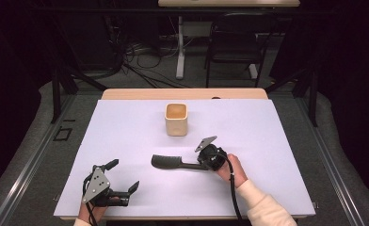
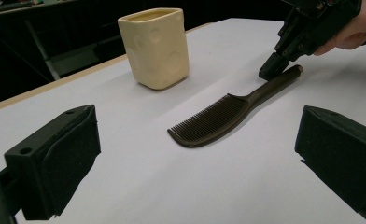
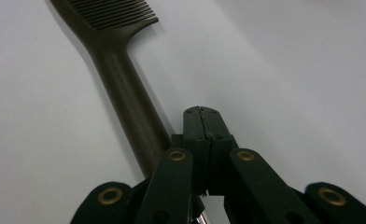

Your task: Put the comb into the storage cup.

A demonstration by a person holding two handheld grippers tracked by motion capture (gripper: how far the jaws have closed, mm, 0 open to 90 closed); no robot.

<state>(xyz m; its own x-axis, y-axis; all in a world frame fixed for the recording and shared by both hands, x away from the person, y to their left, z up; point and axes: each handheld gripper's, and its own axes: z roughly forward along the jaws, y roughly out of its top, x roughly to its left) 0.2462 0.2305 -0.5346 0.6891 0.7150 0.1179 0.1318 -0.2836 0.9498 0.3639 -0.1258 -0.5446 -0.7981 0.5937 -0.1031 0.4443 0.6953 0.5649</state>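
**Comb handle approached, not yet gripped**

The comb lies flat on the table, at 6 o'clock from the cup. The right hand-held gripper is closed on nothing beside the handle end; it must be opened next. The left hand-held gripper is held open.

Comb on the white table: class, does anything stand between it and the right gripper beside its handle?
Nothing visible does. The right gripper, jaws shut, sits right beside the handle end of the comb; the cream cup stands apart, farther back.
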